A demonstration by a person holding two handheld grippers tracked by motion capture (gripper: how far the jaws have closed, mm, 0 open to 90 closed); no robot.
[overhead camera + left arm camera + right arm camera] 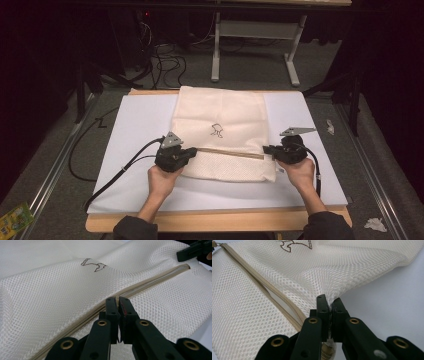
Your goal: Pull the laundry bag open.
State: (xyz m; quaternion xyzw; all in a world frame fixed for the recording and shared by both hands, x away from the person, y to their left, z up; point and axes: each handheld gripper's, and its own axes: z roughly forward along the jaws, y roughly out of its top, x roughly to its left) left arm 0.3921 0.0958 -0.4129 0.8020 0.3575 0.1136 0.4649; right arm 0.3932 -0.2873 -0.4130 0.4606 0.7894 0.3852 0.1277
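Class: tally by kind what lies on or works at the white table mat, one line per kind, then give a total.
Mesh bag: 1
Zip: 1
Tools: 2, left tool and right tool
White mat: 1
Total: 5

The mesh laundry bag [220, 132] lies on the table mat [135, 125] before me. My left gripper [190, 151] pinches its zipper [230, 152] at the left end, my right gripper [267, 149] at the right.

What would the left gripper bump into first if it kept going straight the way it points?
The left gripper is already clamped on the mesh bag at its zipper; farther along, probably the right gripper.
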